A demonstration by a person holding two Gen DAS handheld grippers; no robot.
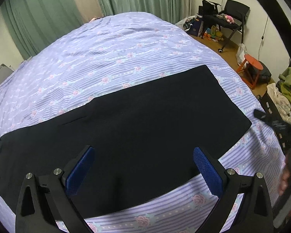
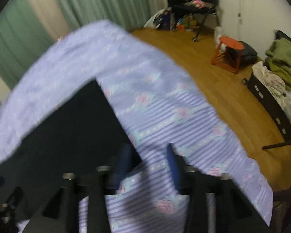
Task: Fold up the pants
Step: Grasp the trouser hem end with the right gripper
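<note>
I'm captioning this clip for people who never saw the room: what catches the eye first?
The black pants lie flat as a dark slab across the lilac rose-striped bedspread, filling the middle of the left wrist view. The left gripper hovers open over their near edge, blue fingers wide apart. Beyond the bed, an orange stool stands on the wooden floor.
</note>
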